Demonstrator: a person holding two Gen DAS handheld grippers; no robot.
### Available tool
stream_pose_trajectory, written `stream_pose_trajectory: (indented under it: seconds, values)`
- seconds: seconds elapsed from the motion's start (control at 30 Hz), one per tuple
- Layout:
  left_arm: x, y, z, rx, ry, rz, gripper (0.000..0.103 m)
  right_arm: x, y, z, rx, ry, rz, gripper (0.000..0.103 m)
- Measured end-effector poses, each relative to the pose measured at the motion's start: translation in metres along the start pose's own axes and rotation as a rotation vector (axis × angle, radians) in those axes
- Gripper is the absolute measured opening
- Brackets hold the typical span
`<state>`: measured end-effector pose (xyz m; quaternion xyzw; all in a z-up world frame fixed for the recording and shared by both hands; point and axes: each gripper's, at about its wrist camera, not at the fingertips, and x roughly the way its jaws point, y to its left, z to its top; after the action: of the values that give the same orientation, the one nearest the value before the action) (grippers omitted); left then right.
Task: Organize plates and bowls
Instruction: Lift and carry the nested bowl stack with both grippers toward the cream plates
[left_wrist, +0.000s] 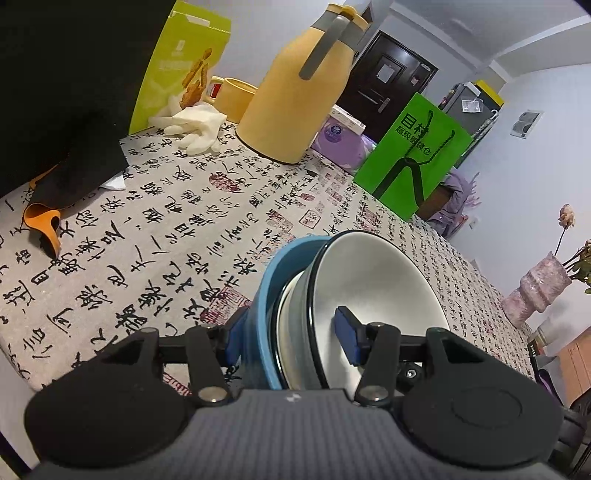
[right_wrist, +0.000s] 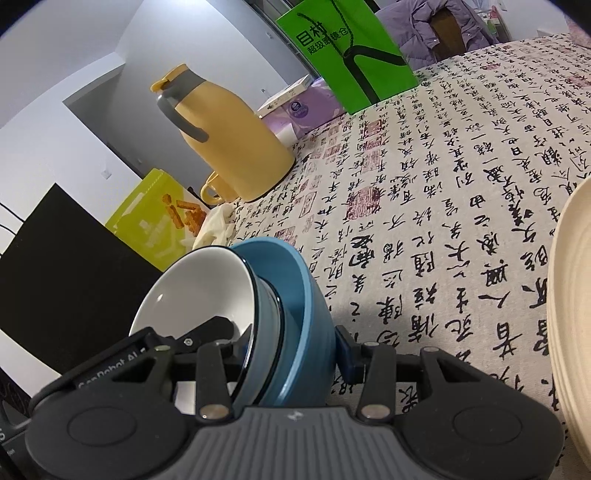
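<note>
Bowls (left_wrist: 332, 306), nested and tilted, clenched from both sides by left gripper (left_wrist: 293, 336) and right gripper (right_wrist: 295, 354) fingers; risk of sliding apart through uneven lifting.

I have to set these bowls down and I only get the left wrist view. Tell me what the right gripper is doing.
Observer: The right gripper clamps the same two bowls, with one finger inside the white-lined bowl and the other outside the blue bowl.
Operator: Report what lies to the right of the bowls.
Observer: A stack of cream plates sits at the right edge of the right wrist view, apart from the bowls.
Operator: Say what is between them.
Observer: Only the calligraphy tablecloth shows there.
</note>
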<state>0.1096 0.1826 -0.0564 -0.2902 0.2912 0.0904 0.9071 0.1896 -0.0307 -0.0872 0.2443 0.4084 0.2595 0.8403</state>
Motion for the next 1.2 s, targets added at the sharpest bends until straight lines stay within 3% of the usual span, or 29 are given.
stream_pose_trajectory:
  seconds: [1.2]
  values:
    - [-0.016, -0.069, -0.018, 0.062, -0.021, -0.055, 0.051, -0.066, -0.036, 0.018, 0.028, -0.095, 0.004, 0.042]
